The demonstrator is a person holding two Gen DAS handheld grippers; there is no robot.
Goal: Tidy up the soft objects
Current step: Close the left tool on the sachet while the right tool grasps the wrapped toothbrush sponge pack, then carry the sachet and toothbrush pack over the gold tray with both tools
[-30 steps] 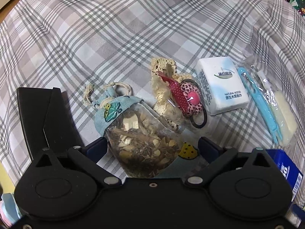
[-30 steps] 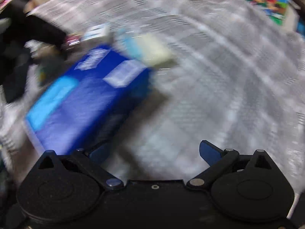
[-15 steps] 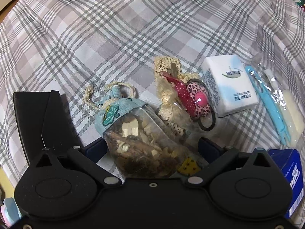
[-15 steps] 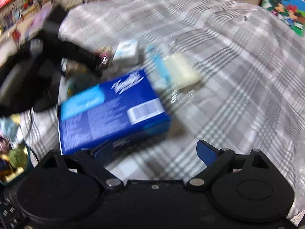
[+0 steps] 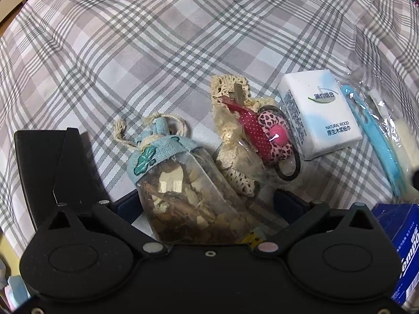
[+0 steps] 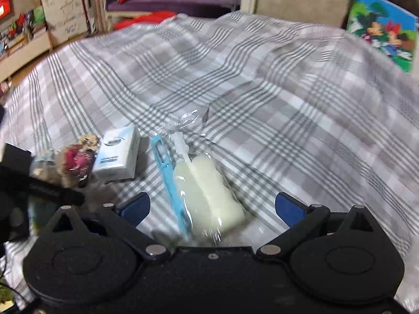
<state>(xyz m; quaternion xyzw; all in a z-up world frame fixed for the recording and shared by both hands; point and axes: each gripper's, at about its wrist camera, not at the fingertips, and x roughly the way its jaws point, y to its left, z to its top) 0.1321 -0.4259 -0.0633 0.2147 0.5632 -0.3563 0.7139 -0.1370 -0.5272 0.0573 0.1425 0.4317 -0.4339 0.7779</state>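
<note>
Legibly, "NATURAL WOOD" on white tissue pack

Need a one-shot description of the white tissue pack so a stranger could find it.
On the grey plaid cloth, objects lie in a row ahead of the left gripper. The tissue pack sits between the lace hair accessory bundle and the bagged blue tool. It is the only white block, printed "NATURAL WOOD".

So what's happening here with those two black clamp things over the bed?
A person is sorting small soft items on a plaid sheet. The left gripper, open, straddles a herb sachet. The right gripper, also open, hovers over a clear bag with a sponge. Lace hair accessories, a tissue pack and a blue box lie alongside.
</note>
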